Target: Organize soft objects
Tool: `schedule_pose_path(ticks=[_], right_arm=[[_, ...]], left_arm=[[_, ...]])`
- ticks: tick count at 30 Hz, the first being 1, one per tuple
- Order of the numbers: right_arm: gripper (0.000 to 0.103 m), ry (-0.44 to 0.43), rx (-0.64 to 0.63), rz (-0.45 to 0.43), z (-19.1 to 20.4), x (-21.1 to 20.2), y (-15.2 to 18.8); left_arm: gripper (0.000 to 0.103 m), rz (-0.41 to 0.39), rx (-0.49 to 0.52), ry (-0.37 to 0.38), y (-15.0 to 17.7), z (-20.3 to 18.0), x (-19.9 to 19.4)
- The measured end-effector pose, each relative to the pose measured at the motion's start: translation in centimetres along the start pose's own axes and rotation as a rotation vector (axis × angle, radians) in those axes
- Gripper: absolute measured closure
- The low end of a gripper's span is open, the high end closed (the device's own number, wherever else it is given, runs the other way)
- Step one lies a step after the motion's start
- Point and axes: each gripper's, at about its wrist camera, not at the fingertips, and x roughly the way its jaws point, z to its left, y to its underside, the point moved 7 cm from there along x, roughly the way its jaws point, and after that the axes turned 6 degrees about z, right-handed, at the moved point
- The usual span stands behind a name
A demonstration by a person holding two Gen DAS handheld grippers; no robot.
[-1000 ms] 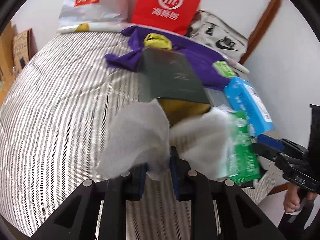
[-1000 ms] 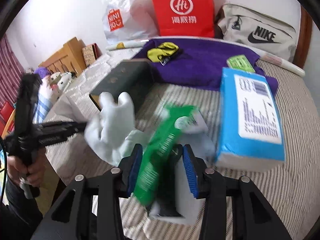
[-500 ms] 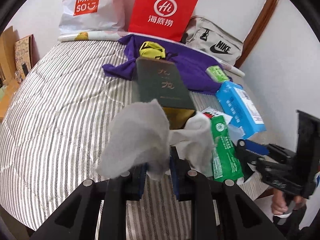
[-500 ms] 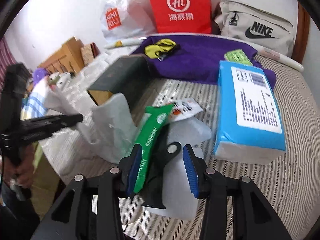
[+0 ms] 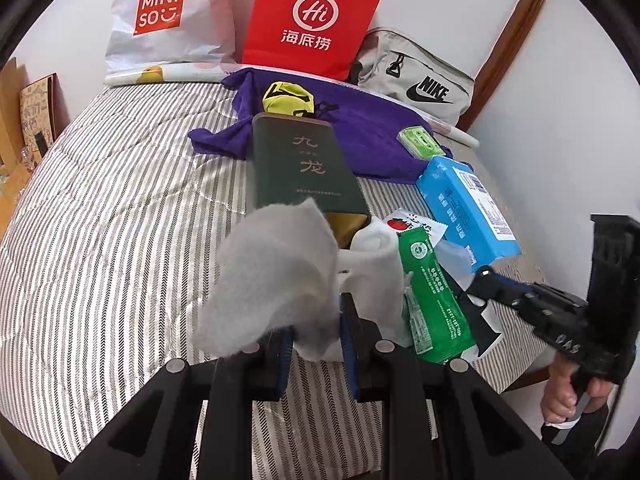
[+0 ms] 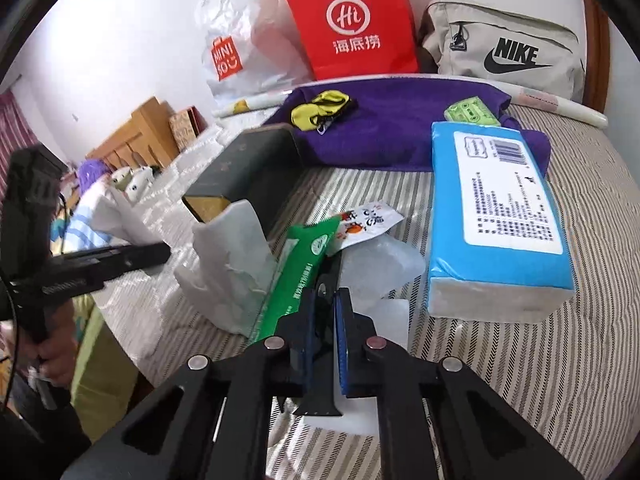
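Both grips set: left gripper (image 5: 316,340) fingers pinch crumpled white tissue sheet (image 5: 280,276) above striped bed (image 5: 120,208); right gripper (image 6: 324,320) just closed on black flat piece (image 6: 320,384) w/ green wet-wipe pack (image 6: 296,276) beside—pull tissue slowly, pack steady.

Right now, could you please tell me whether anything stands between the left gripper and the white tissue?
Nothing visible does: the left gripper is shut on the white tissue, pinched directly between its pads.
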Motion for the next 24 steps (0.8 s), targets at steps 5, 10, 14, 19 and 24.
schedule_pose_path(ticks=[5,10,14,19,24], right_arm=[[0.095,-0.062,0.045,-0.030,-0.4,-1.7,0.0],[0.096,-0.074,0.076,-0.080,-1.1,-4.5,0.3],[0.096,-0.063,0.094,-0.118,-2.0,-6.6,0.4],[0.096,-0.006,0.089,-0.138,-3.4,-7.9,0.9],[0.096,0.009,0.123,-0.149,-5.0,-8.8,1.6]], left_arm=[[0.083,0.011,-0.006,0.005,0.2,-0.1,0.4],[0.083,0.022,-0.006,0.004,0.4,-0.1,0.8],[0.083,0.026,-0.008,0.010,0.4,-0.4,1.0],[0.083,0.021,0.006,-0.007,0.3,-0.7,0.8],[0.083,0.023,0.006,-0.014,0.2,-0.6,0.8]])
